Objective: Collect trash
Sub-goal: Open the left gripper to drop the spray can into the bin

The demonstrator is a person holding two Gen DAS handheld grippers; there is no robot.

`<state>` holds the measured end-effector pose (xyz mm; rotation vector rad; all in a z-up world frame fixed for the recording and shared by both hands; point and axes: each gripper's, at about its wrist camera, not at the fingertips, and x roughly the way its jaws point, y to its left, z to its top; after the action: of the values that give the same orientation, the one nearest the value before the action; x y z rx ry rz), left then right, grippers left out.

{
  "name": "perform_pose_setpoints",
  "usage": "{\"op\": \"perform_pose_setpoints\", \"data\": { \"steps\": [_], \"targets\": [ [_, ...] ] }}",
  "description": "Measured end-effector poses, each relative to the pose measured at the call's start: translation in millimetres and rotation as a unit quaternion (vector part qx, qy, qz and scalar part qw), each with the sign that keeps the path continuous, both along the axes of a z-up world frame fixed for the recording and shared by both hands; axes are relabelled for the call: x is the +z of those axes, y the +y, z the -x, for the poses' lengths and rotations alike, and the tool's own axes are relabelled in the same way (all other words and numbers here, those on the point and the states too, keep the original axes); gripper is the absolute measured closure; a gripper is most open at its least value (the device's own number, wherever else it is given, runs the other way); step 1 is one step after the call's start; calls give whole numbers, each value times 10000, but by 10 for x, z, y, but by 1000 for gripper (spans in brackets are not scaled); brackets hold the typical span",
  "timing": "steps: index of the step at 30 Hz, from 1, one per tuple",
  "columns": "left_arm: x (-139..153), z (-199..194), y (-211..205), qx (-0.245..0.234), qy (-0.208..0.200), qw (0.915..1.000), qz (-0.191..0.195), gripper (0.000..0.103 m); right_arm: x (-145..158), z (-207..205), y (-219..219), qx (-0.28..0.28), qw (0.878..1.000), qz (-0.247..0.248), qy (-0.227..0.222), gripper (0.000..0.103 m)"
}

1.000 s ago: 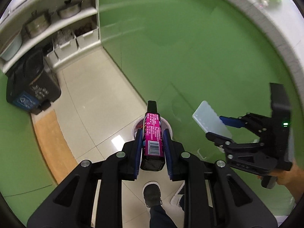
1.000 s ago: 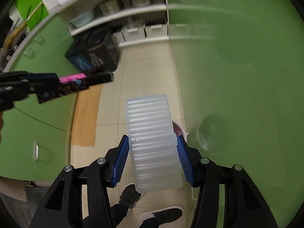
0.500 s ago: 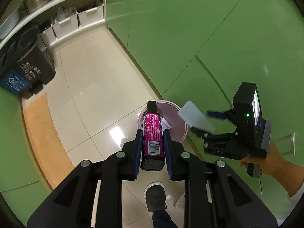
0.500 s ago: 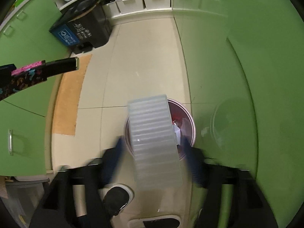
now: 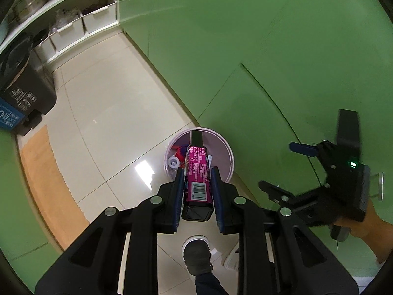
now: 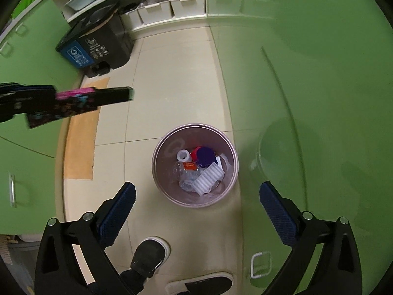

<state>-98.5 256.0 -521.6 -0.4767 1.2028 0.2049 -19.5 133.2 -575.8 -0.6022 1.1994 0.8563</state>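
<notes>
Left wrist view: the left gripper [image 5: 195, 172] clenched a pink-labelled black tube [image 5: 198, 182] at centre, above a pink wastebasket [image 5: 227, 152] beside green cabinets [image 5: 245, 49].

Right wrist view: the right gripper [image 6: 196, 202], jaws opening and empty, framed the wastebasket [image 6: 195, 204]; a ribbed clear container [image 6: 207, 179] lay inside; a black recycling bin [image 6: 98, 44] stood upper left.

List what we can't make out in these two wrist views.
- Pink box print: left wrist view, too small to read.
- Bin floor: right wrist view, covered by the ribbed tray, bottle and caps.
- Bin's near side: left wrist view, behind the left claw.
- Right claw: left wrist view, blurred.
- Shelf bin contents: both views, too small.
</notes>
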Motion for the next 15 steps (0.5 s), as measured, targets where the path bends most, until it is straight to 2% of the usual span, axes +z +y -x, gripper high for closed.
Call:
{"op": "perform_pose_setpoints", "data": {
  "steps": [7,15],
  "targets": [
    [-282,-203,-78,-285,111,9994,162,81,292,227,-232,-65,9999,-58,-59,6],
    [-647,-510,-285,-543,260,9978,274,80,328,366,-530,-232,9997,-79,-18,6]
  ]
}}
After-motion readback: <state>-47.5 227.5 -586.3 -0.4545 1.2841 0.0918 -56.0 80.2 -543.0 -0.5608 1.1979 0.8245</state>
